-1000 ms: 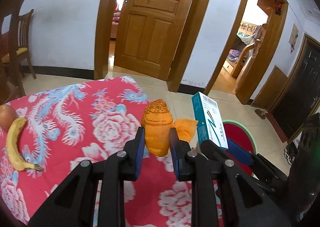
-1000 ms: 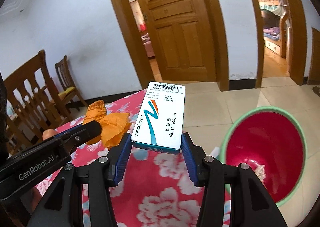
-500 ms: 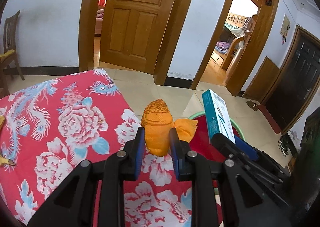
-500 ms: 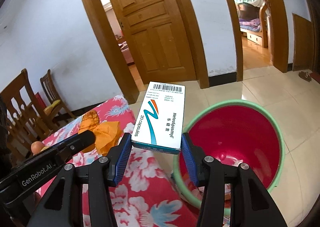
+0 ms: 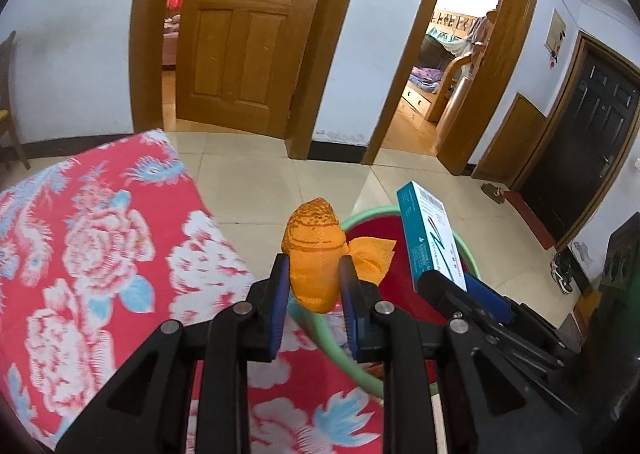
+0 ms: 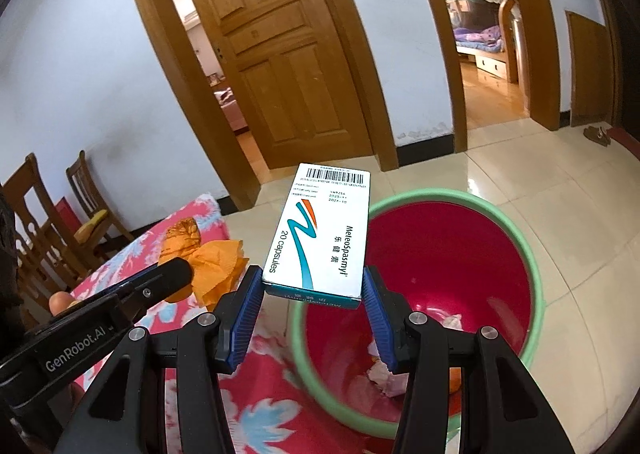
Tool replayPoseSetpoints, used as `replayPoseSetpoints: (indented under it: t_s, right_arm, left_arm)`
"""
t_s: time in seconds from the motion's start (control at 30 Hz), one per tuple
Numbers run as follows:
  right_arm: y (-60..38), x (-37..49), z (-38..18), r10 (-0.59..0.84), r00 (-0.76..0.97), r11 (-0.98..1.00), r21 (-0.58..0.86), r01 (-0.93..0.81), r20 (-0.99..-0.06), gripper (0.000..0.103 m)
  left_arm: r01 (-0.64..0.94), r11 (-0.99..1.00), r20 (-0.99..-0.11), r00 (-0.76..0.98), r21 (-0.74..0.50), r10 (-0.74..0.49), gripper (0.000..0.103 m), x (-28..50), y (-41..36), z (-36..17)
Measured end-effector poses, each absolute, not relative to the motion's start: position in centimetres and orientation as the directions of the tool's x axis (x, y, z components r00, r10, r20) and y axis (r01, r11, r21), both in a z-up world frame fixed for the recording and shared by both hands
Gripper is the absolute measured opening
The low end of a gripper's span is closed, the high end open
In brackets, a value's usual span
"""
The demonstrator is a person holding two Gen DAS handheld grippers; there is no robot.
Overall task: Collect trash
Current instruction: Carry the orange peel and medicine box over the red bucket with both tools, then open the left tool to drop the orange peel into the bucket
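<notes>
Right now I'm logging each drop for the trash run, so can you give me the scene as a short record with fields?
left gripper: shut on orange wrapper
right gripper: shut on medicine box
bin: red inside, green rim, on the tiled floor beside the table
bin contents: a few scraps at the bottom
box position: over the bin's near rim
wrapper position: at the table edge, by the bin rim
table: red floral cloth

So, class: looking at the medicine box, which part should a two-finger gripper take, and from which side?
Grip the medicine box across its two long narrow edges near one short end, approaching end-on along its length. The box is flat and rigid with parallel sides, so pads seat squarely. The right gripper holds it just so.
</notes>
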State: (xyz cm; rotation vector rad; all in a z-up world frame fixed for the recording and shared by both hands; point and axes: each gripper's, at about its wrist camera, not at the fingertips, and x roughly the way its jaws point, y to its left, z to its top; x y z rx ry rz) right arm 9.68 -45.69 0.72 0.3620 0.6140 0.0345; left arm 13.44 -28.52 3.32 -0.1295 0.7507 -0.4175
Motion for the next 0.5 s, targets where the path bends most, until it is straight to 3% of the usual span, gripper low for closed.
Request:
replayPoseSetpoints:
  t_s: [0.5]
  right_arm:
    - [-53.4, 8.7, -4.3, 0.131, 0.780, 0.886, 0.426, 0.186, -0.612, 0.051]
  left_arm:
    - [0.379, 0.885, -0.703, 0.550, -0.271, -0.451, 0.024, 14.6, -35.6, -1.2]
